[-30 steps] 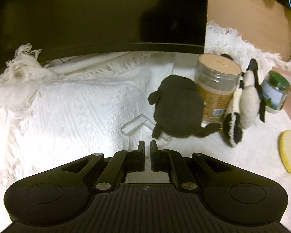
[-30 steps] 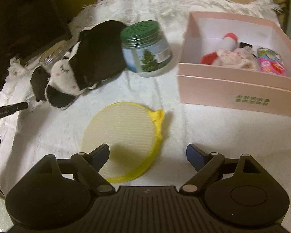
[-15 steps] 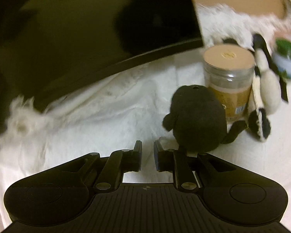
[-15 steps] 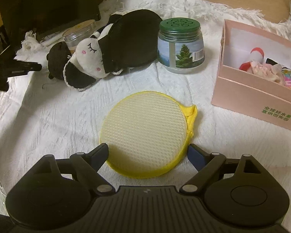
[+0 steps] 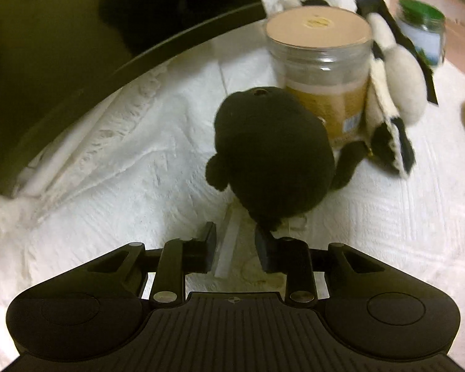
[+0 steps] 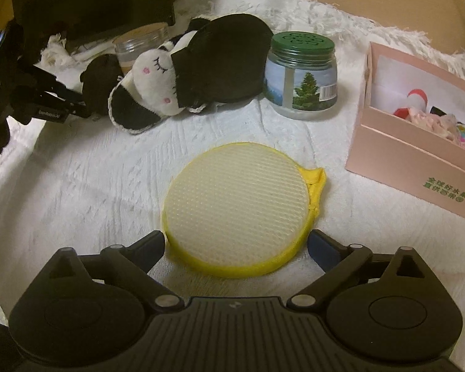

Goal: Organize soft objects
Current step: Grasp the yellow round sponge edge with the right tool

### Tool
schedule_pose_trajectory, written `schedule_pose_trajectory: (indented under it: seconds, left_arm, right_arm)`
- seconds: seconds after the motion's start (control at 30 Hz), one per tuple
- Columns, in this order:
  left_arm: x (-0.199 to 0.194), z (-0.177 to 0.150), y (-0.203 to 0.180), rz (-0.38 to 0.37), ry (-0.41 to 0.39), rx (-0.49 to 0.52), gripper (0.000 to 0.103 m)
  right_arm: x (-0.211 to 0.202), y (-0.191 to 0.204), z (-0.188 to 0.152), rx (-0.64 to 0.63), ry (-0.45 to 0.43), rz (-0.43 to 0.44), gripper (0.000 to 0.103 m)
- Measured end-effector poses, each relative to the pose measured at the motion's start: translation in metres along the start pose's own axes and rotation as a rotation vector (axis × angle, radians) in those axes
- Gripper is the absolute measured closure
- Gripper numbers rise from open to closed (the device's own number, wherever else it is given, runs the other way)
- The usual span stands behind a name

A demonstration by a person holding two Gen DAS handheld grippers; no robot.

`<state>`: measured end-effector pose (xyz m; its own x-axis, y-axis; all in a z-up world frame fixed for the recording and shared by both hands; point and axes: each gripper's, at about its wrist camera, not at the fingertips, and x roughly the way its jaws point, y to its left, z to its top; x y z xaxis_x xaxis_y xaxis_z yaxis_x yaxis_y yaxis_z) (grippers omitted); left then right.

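A small black plush toy (image 5: 272,155) lies on the white cloth against a clear jar. My left gripper (image 5: 235,241) is partly open just short of the toy's near end, its right finger touching the toy. The toy also shows in the right wrist view (image 6: 100,74). A black-and-white plush slipper (image 6: 195,71) lies beside it. A round yellow sponge pad (image 6: 238,204) lies flat in front of my right gripper (image 6: 235,241), which is wide open with a finger on each side of the pad's near edge.
A clear jar with a tan lid (image 5: 322,62) and a green-lidded jar (image 6: 300,74) stand on the white cloth (image 6: 77,179). A pink box (image 6: 418,155) holding soft items stands at right. A dark monitor (image 5: 93,31) stands behind.
My left gripper has opened a little and moved up to the black plush toy. My right gripper has moved forward until its fingers flank the yellow pad.
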<state>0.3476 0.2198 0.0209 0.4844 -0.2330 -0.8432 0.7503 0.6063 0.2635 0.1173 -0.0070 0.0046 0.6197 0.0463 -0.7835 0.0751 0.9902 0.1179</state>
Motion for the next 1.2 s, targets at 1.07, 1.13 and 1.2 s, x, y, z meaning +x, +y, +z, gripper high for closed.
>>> schedule_pose_trajectory:
  seconds: [1.07,1.13,1.2]
  left_arm:
    - [-0.045,-0.083,-0.027,-0.082,-0.104,-0.461,0.087]
    - [-0.045,-0.087,-0.028,-0.073,-0.122,-0.481,0.088]
    - [-0.045,-0.089,-0.028,-0.068,-0.139,-0.509,0.088]
  right_arm:
    - [0.010,0.004,0.030,0.053,-0.068,-0.031,0.059]
    - [0.001,0.005,0.036,0.041,-0.084,-0.017,0.072]
    - [-0.010,0.001,0.044,0.056,-0.096,0.014,0.079]
